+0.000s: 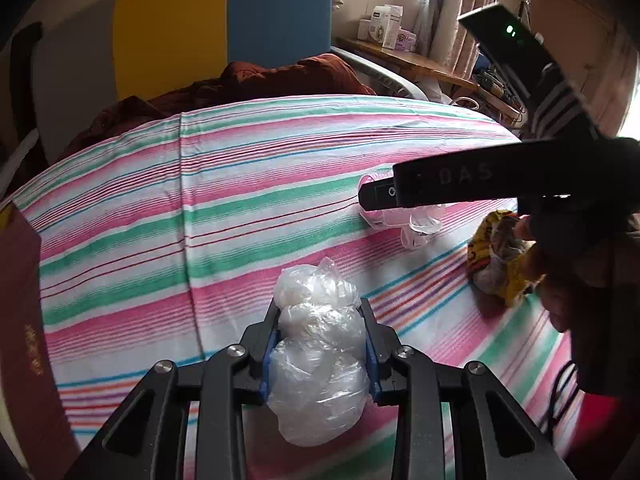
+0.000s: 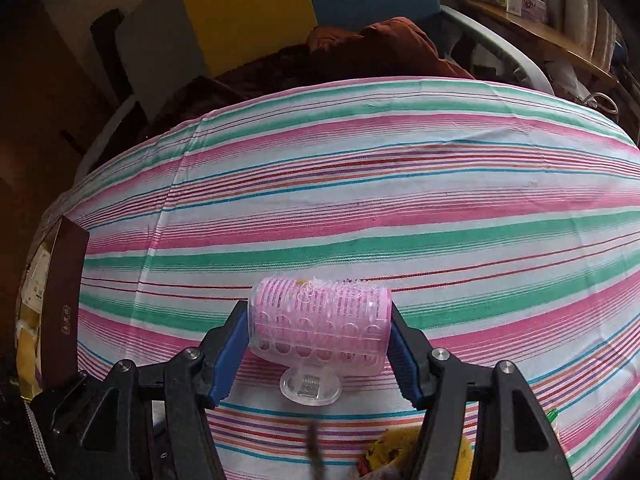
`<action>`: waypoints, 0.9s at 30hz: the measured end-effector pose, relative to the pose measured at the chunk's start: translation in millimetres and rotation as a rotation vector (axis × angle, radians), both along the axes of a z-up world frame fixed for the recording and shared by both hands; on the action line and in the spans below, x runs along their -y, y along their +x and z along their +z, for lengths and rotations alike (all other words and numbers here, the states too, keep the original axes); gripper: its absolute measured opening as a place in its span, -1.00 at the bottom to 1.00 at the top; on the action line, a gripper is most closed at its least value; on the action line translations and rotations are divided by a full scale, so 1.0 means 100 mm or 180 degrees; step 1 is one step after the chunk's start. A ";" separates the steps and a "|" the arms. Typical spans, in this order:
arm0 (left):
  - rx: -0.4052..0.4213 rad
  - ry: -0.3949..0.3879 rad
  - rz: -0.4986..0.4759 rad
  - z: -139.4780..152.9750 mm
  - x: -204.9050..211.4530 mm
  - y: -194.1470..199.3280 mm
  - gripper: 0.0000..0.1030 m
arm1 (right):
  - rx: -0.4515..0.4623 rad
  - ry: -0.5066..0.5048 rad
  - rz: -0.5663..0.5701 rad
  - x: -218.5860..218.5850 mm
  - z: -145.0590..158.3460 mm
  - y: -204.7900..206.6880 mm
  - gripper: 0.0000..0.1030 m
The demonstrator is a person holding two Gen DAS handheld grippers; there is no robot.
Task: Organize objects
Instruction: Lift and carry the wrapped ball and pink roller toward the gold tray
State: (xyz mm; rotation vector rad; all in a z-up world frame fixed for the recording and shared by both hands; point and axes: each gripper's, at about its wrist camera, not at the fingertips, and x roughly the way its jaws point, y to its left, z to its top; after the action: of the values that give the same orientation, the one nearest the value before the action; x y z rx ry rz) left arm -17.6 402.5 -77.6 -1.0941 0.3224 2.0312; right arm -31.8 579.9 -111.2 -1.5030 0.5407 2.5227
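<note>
My left gripper (image 1: 320, 312) is shut on a crumpled clear plastic bag (image 1: 318, 360), held just above the striped cloth (image 1: 200, 208). My right gripper (image 2: 319, 322) is shut on a pink hair roller (image 2: 320, 330) with a clear clip under it, close over the same cloth (image 2: 360, 200). In the left wrist view the right gripper (image 1: 380, 196) shows from the side at the right, with the pink roller (image 1: 400, 220) between its fingers. A yellow patterned bag (image 1: 500, 256) lies on the cloth just below it.
A dark red booklet (image 1: 24, 340) stands at the cloth's left edge; it also shows in the right wrist view (image 2: 64, 304). A brown blanket (image 1: 260, 80) lies behind the cloth. A wooden shelf with boxes (image 1: 388, 28) stands at the back right.
</note>
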 end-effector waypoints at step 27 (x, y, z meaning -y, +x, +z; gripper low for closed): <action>-0.0740 0.0047 0.0943 1.03 2.04 -0.01 -0.31 | 0.0323 0.0809 0.0211 0.48 0.03 0.05 0.29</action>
State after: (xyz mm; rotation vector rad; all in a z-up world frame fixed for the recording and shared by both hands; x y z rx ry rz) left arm -18.9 198.3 25.4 -0.9411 0.2741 2.4285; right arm -27.0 531.4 -108.6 -1.5632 0.1506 2.4346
